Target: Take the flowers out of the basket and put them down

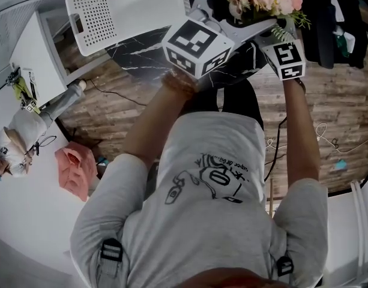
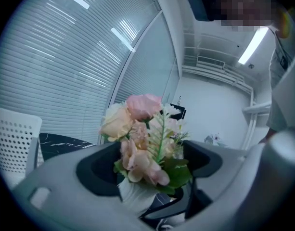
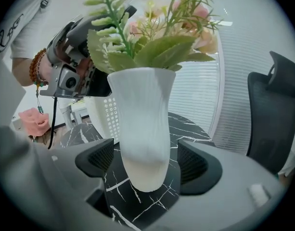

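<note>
In the head view the person's grey T-shirt (image 1: pixel 220 179) fills the near ground, with both arms reaching up the frame toward 12 o'clock.

The left tool (image 2: pixel 149 165) has its jaws apart. In the left gripper view the flowers (image 2: pixel 145 138) rise right between the two dark pads. A clear gap shows at the 9 o'clock pad, and only leaves come near the 3 o'clock one. Neither pad presses on anything.

The right tool (image 3: pixel 145 162) also stands open. The white ribbed vase (image 3: pixel 142 114) is upright between its pads, with a sliver of dark marble showing on each side, so the tool grips nothing. The vase's rounded foot is down on the black marble table (image 3: pixel 137 206).

From the head view the bouquet sits at about 1 o'clock in the frame, on the table's far part. It is at 2 o'clock from the left tool's marker cube (image 1: pixel 196 47) and at 12 o'clock from the right tool's cube (image 1: pixel 287 59). The two tools come at it from opposite sides.

Beyond them, at 11 o'clock, the white perforated basket (image 1: pixel 123 8) rests tilted at the table's edge, well apart from the flowers. Wooden floor (image 1: pixel 328 101) runs around the table.

Farthest off, window blinds (image 2: pixel 65 57) show behind the bouquet, and a dark office chair (image 3: pixel 272 114) stands at 3 o'clock in the right gripper view.
</note>
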A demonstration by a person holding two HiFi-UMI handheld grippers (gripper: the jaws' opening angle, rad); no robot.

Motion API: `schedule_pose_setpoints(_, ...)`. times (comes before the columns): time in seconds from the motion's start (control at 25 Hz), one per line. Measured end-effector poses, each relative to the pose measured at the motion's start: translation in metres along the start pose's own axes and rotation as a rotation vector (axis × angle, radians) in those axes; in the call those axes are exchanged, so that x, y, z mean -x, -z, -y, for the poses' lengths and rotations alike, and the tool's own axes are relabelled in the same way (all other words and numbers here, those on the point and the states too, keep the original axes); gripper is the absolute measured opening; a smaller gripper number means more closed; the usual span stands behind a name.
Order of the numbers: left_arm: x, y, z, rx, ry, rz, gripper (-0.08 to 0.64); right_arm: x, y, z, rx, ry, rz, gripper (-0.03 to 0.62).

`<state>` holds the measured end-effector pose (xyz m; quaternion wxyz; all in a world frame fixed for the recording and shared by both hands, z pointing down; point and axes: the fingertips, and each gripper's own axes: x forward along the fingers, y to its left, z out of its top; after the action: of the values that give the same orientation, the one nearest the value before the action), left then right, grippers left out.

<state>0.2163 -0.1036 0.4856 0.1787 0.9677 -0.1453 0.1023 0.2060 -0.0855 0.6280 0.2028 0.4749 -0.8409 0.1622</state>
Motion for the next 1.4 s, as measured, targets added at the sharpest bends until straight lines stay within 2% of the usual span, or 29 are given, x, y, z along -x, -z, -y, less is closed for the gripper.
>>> schedule_pose_setpoints(0.36, 0.041, -0.001, 0.009, 0.005, -0.036, -0.006, 0.408, 0.034, -0.009, -0.003, -0.057, 0.023, 0.025, 0.419)
schedule_pose_setpoints(0.56, 0.076, 0.003, 0.024, 0.019, -0.065, 0.004, 0.406, 0.069, -0.019, -0.011, -0.103, 0.048, 0.053, 0.351)
schedule_pose_setpoints(0.68, 0.099, 0.000, 0.033, 0.024, -0.084, 0.033, 0.352, 0.095, -0.030, -0.020, -0.115, 0.072, 0.060, 0.278)
schedule_pose_setpoints(0.84, 0.128, -0.011, 0.049, 0.019, -0.105, 0.087, 0.240, 0.126, -0.056, -0.047, -0.141, 0.054, 0.091, 0.180)
schedule_pose_setpoints(1.16, 0.174, -0.053, 0.080, -0.036, -0.132, 0.206, 0.047, 0.172, -0.154, -0.117, -0.076, -0.050, 0.231, 0.015)
schedule_pose_setpoints(1.24, 0.187, -0.065, 0.088, -0.041, -0.142, 0.235, 0.009, 0.179, -0.181, -0.135, -0.055, -0.087, 0.265, 0.006)
schedule_pose_setpoints(1.4, 0.214, -0.091, 0.101, -0.054, -0.162, 0.295, 0.002, 0.189, -0.230, -0.164, -0.009, -0.154, 0.336, 0.005)
